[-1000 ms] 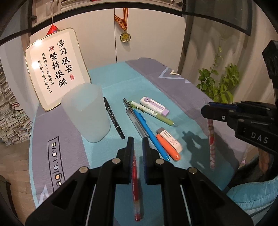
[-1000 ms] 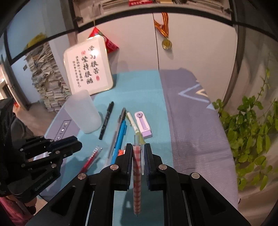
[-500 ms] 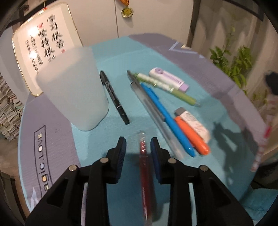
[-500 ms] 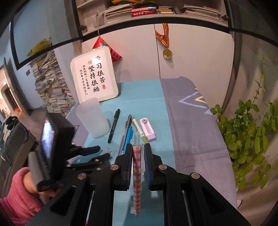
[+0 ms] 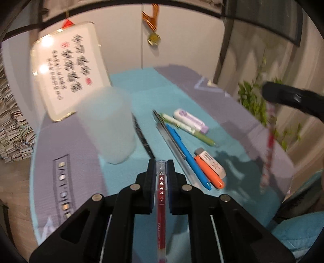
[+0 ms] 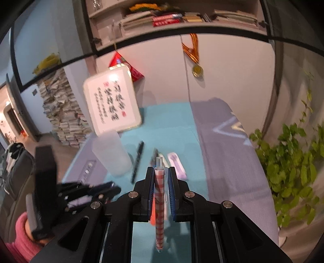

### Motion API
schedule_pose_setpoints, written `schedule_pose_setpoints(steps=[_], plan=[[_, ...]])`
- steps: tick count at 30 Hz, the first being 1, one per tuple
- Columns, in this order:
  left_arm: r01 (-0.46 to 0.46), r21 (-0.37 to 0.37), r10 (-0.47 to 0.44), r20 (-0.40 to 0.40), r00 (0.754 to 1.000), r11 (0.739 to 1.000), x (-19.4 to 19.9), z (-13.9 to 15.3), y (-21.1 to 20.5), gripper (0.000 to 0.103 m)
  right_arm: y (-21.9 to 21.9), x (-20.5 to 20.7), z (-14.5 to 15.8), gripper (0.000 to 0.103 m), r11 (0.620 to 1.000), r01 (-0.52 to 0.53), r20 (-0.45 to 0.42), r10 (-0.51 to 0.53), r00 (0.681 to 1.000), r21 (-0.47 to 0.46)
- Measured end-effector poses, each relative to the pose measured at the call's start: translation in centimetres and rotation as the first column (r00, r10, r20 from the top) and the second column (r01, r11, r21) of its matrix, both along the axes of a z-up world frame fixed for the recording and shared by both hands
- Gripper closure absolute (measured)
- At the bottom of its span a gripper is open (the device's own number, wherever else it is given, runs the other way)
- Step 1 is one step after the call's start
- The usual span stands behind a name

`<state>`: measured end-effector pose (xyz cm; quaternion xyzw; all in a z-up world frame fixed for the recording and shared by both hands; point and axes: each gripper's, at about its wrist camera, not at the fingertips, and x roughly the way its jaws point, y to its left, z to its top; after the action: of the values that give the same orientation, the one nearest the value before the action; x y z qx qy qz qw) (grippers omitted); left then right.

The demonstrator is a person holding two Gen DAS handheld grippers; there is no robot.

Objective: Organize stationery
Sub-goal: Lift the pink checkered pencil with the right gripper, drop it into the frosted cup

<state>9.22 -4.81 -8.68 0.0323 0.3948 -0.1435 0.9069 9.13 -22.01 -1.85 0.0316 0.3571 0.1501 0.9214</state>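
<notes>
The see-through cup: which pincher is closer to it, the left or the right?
Left. The left gripper, clamping the red pen, sits just beside the frosted cup. The right gripper, clamping the checked pen, hangs farther back.

I see white cabinet doors [image 6: 232,81], a bookshelf [image 6: 182,16] above, stacked papers [image 6: 60,113] left, green plant [image 6: 293,161] right.

Framed sign [image 5: 68,70] writing blurred, perhaps unreadable
</notes>
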Motion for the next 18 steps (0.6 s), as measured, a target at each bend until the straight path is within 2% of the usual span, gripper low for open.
schedule_pose_setpoints(steps=[2, 6, 11, 18], plan=[[-0.022, -0.032, 0.023, 0.022, 0.999, 0.999, -1.1, 1.1, 1.3, 0.095, 1.1, 0.4, 1.2, 0.090, 1.000, -0.019, 0.043, 0.019, 0.999, 0.009], [-0.051, -0.047, 0.054, 0.071, 0.996, 0.998, -2.7, 2.8, 2.6, 0.095, 4.2, 1.7, 3.8, 0.090, 0.996, -0.085, 0.128, 0.082, 0.988, 0.025], [-0.073, -0.063, 0.079, 0.088, 0.993, 0.995, -3.5, 3.8, 3.9, 0.095, 8.3, 4.6, 5.3, 0.090, 0.992, -0.124, 0.201, 0.119, 0.972, 0.013], [-0.107, -0.066, 0.112, 0.091, 0.989, 0.992, -3.8, 4.2, 5.4, 0.095, 10.1, 8.2, 4.9, 0.090, 0.985, -0.140, 0.197, 0.117, 0.973, 0.105]])
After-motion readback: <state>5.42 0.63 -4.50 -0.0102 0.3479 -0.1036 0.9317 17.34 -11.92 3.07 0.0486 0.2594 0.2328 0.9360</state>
